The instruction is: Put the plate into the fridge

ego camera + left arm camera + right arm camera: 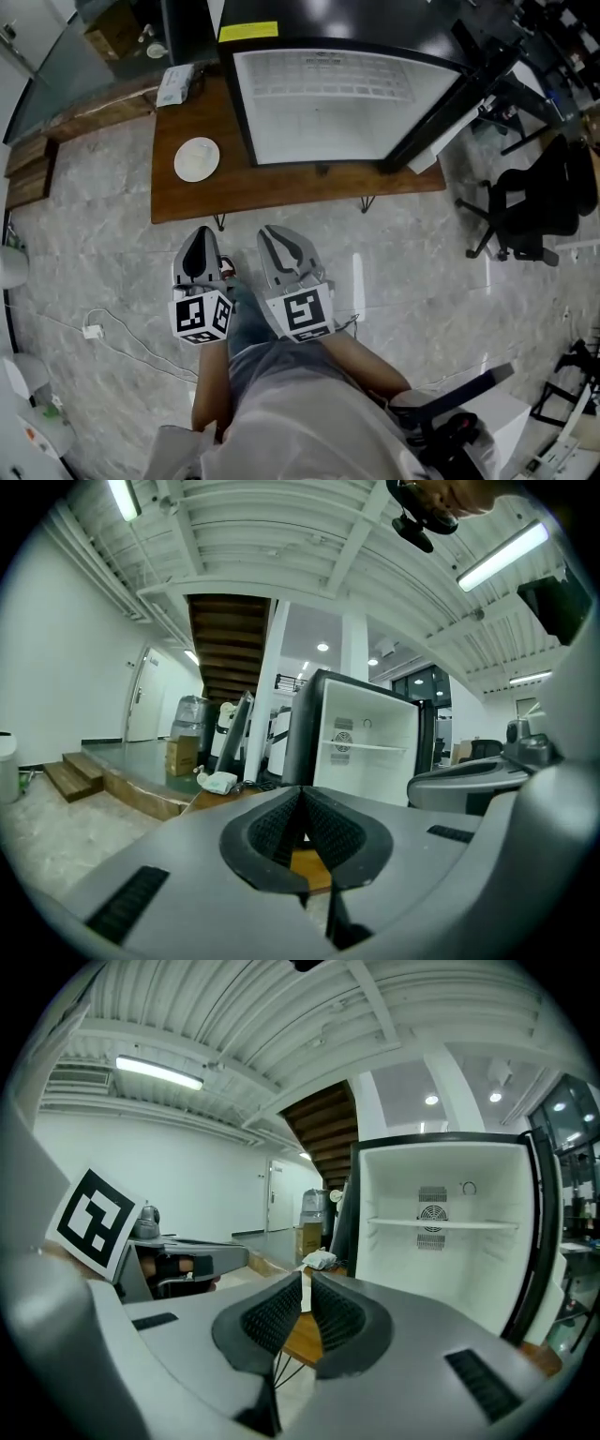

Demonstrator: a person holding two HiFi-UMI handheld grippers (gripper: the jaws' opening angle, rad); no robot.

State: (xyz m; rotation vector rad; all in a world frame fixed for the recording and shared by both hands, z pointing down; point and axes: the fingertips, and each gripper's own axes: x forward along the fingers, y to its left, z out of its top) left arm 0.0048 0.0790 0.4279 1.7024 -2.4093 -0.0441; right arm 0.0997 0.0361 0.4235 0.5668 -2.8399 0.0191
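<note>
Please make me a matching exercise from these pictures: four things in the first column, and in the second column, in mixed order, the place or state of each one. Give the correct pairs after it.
Column 1
1. plate
2. fridge
3. office chair
4. left gripper

Column 2
A. jaws together, holding nothing
B. on the floor, to the right of the wooden table
C. door open, white and bare inside
D. lying on the left part of the wooden table

Pairs: 1-D, 2-C, 3-B, 4-A
</note>
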